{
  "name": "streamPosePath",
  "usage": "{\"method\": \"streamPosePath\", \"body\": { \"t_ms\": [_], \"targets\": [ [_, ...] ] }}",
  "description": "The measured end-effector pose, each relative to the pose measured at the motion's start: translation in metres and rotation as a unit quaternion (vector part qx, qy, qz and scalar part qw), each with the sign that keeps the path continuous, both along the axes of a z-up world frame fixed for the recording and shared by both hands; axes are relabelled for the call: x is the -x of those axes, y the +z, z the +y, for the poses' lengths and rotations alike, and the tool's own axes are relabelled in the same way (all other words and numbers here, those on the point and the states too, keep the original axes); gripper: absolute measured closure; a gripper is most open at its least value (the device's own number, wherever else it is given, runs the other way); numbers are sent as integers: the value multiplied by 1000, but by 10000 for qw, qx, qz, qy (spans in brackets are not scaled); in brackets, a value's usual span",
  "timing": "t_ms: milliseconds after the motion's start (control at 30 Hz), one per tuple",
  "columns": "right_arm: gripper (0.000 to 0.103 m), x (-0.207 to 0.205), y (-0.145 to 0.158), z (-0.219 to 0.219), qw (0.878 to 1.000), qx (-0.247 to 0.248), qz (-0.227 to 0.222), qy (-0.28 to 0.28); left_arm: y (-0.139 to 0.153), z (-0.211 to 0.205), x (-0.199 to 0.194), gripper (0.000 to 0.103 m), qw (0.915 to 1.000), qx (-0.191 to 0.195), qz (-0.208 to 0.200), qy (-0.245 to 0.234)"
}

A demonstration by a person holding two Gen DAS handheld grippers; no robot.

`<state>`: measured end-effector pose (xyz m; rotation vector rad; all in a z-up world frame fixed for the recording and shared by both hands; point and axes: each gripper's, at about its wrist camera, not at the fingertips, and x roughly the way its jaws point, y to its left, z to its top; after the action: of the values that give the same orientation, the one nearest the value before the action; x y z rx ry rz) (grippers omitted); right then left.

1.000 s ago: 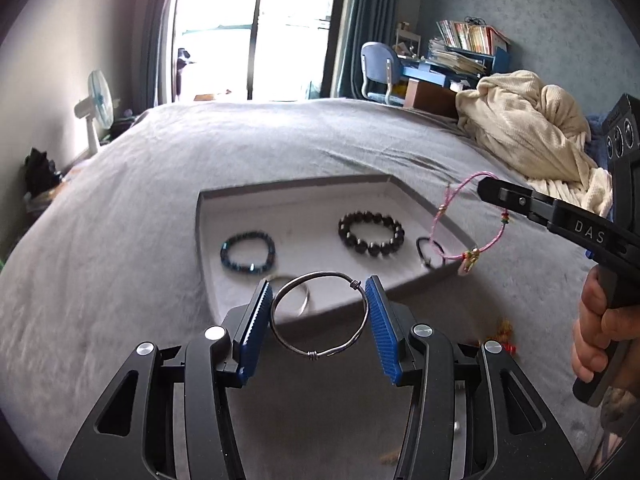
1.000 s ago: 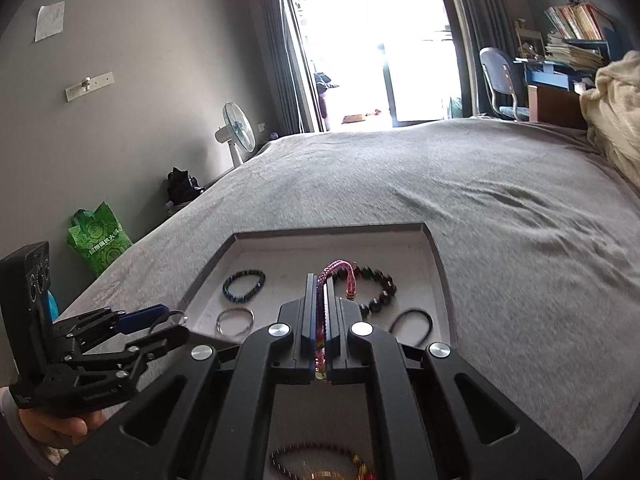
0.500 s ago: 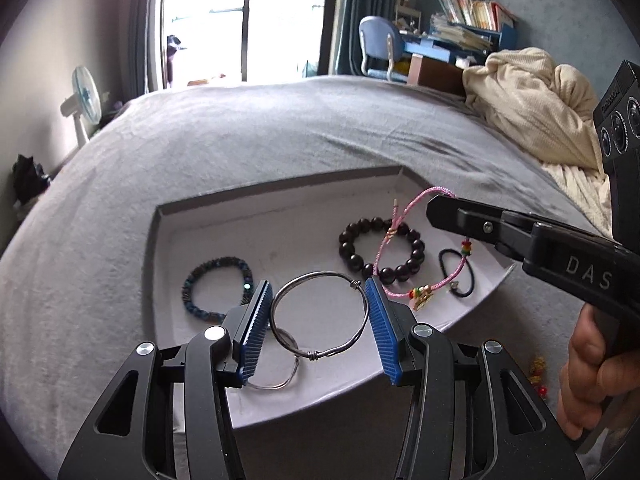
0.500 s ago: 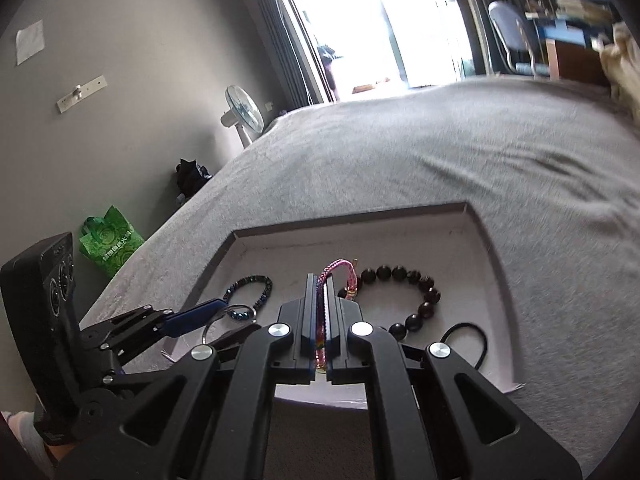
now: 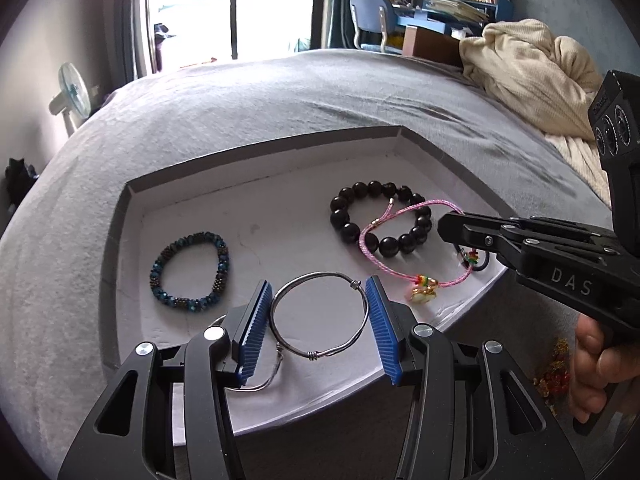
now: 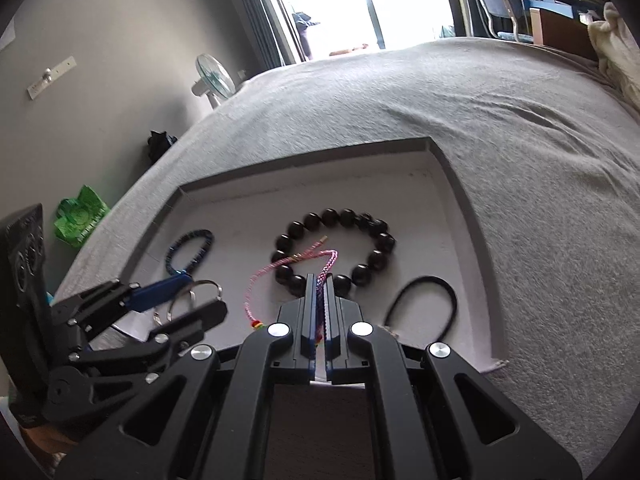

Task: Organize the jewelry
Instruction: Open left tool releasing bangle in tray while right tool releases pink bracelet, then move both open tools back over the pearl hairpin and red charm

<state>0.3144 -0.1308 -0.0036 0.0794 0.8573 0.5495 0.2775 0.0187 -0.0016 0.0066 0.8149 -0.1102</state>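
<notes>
A shallow white tray (image 5: 260,152) lies on the grey bed. My left gripper (image 5: 318,282) is shut on a silver wire bangle (image 5: 316,355), held just above the tray's near part. A second silver ring (image 5: 256,386) lies under it. My right gripper (image 6: 319,280) has a pink cord bracelet (image 6: 260,276) between its jaws, which are opening a little. The cord (image 5: 400,272) sags onto the tray across a black bead bracelet (image 5: 348,216). A blue bead bracelet (image 5: 188,272) lies at the left, and a black hair tie (image 6: 424,304) at the right.
A cream blanket (image 5: 528,76) is heaped at the bed's far right. Loose gold and red jewelry (image 5: 554,376) lies on the bed right of the tray. A fan (image 5: 74,96) and a green bag (image 6: 80,216) stand beside the bed.
Both grippers have come down and forward over the tray. The pink cord, which hung free in the air, now rests on the tray over the black beads.
</notes>
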Motion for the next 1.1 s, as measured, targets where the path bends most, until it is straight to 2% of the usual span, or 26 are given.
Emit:
{"method": "streamPosePath", "body": {
  "t_ms": [67, 100, 200, 467, 633, 833, 1100],
  "targets": [
    [90, -1, 0, -4, 10000, -18, 16, -31, 1, -1, 1, 43, 10000, -71, -32, 32],
    [81, 0, 0, -5, 10000, -35, 3, -38, 1, -1, 2, 42, 9999, -95, -68, 36],
    [63, 6, 5, -10, 9999, -101, -85, -38, 3, -2, 7, 34, 9998, -136, -151, 32],
    [58, 22, 9, -23, 9997, -138, -179, -100, 11, 3, 28, 26, 9995, -13, -304, 109],
    [50, 36, 10, -32, 9993, -200, -285, -136, 16, 6, 47, 24, 9991, 74, -382, 152],
    [45, 64, 15, -39, 9978, -11, -658, 35, 22, 14, 76, 21, 9983, 213, -486, 253],
    [29, 98, 23, -52, 9940, 41, -1094, 50, 22, 9, 109, 17, 9978, 152, -601, 250]
  ]
}}
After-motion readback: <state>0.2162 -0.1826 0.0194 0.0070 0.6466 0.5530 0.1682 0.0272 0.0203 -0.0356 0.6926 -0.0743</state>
